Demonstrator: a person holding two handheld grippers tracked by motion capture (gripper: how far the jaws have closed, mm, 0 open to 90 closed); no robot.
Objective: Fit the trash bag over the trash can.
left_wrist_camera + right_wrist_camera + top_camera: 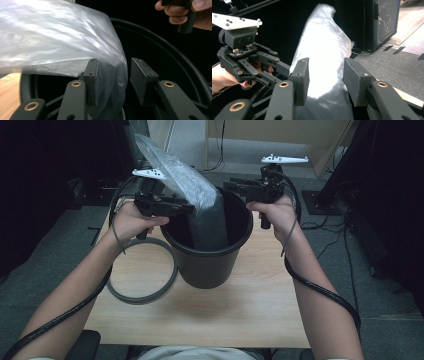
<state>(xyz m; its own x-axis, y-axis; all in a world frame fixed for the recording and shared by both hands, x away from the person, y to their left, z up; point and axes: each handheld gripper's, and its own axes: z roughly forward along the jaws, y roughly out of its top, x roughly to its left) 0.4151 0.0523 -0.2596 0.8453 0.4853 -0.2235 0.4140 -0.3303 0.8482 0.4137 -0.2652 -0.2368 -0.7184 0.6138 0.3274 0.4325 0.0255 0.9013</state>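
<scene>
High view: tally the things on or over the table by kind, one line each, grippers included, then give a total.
Black bin: 1
Clear plastic bag: 1
Grey ring: 1
Handheld grippers: 2, the left gripper and the right gripper
Total: 5

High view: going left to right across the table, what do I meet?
Grey ring lying flat on the table → left gripper → black bin with the clear plastic bag standing out of it → right gripper, held at the bin's far right rim.
</scene>
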